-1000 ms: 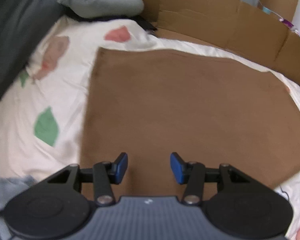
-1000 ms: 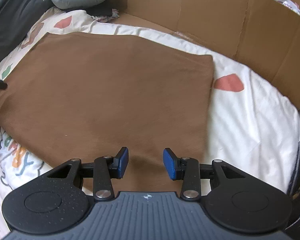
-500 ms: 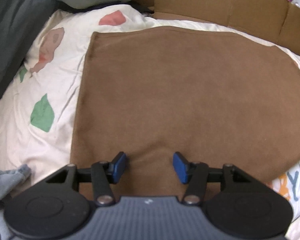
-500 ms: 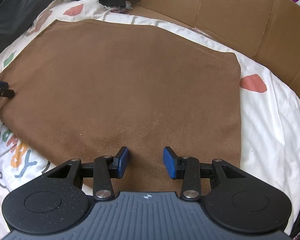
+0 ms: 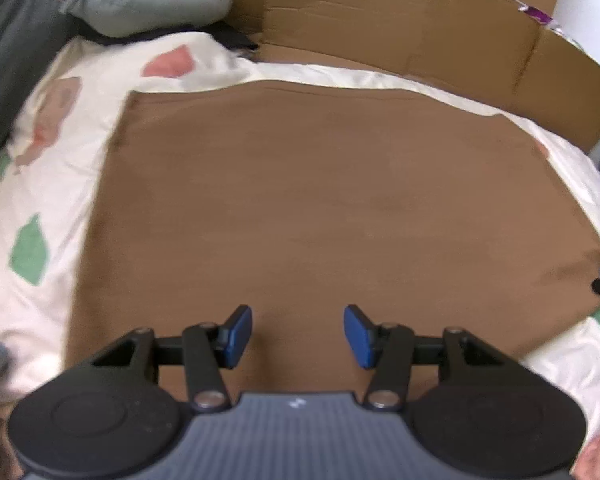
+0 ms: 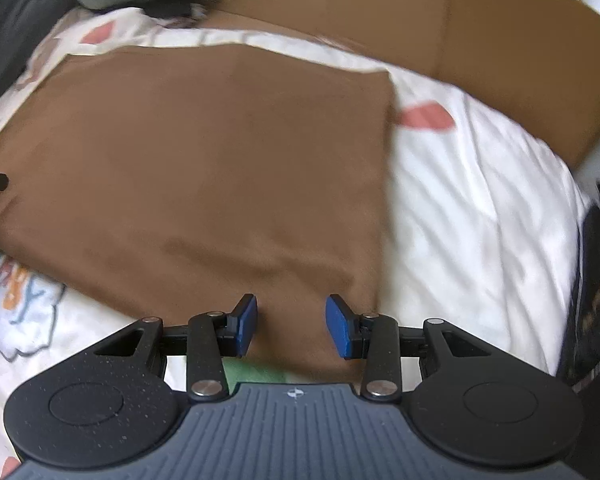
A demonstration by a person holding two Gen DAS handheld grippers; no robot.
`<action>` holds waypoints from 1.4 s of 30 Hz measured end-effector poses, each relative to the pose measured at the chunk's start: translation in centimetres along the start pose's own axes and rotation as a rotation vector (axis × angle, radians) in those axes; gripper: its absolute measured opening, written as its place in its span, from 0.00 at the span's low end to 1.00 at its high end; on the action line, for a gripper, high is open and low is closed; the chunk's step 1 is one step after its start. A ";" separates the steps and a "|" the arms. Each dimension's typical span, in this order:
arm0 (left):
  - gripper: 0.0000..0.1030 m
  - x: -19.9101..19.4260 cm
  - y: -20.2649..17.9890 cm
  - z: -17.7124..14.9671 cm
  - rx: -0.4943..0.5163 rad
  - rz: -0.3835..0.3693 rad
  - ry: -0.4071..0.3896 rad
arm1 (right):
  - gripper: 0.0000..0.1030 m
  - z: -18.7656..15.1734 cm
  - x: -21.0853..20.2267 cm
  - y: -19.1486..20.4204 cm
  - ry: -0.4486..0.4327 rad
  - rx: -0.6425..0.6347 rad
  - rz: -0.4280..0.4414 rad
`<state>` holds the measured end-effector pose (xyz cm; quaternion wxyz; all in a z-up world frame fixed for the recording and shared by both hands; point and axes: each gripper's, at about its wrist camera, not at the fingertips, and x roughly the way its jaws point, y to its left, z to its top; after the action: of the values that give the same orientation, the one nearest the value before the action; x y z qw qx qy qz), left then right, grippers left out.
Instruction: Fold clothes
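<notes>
White patterned bedsheet [image 5: 40, 184], cardboard wall [image 5: 380, 20]

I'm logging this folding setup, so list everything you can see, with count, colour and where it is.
brown cloth: one, brown, spread flat on the bedsheet, centre.
bedsheet: one, white with red, green and orange prints, under the cloth.
cardboard wall: one run of panels, tan, standing along the far edge.
grey pillow: one, grey, curved, far left corner.
dark fabric: one, dark grey, along the left edge.
dark patterned object: one, black, right edge; blurred, cannot identify.
left gripper: one, black with blue pads, open over the cloth's near edge.
right gripper: one, black with blue pads, open over the cloth's near right corner.
</notes>
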<state>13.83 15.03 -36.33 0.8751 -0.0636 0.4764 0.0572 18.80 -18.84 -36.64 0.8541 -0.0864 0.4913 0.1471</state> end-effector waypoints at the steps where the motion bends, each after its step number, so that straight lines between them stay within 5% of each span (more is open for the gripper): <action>1: 0.53 0.2 -0.6 0.0 0.011 -0.017 0.004 | 0.43 -0.3 -0.1 -0.2 0.004 -0.002 -0.004; 10: 0.42 1.0 -6.4 0.0 0.114 -0.165 0.008 | 0.42 -1.0 -1.2 0.0 0.020 -0.016 -0.020; 14: 0.28 1.5 -8.2 0.0 0.145 -0.209 0.015 | 0.40 0.3 -2.2 1.3 -0.031 -0.002 0.057; 16: 0.24 2.1 -8.4 0.2 0.150 -0.225 0.019 | 0.31 0.9 -2.0 2.2 -0.036 -0.006 0.092; 19: 0.22 2.3 -8.8 -0.1 0.144 -0.237 0.030 | 0.26 1.5 -1.4 3.6 -0.029 0.002 0.126; 42: 0.23 1.4 -10.3 -2.6 0.219 -0.224 0.044 | 0.27 1.7 1.4 13.2 -0.001 -0.118 0.231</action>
<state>14.15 4.50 -38.30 0.8671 -0.0220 0.4886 -0.0944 16.39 -5.68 -37.02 0.8252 -0.0792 0.4881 0.2730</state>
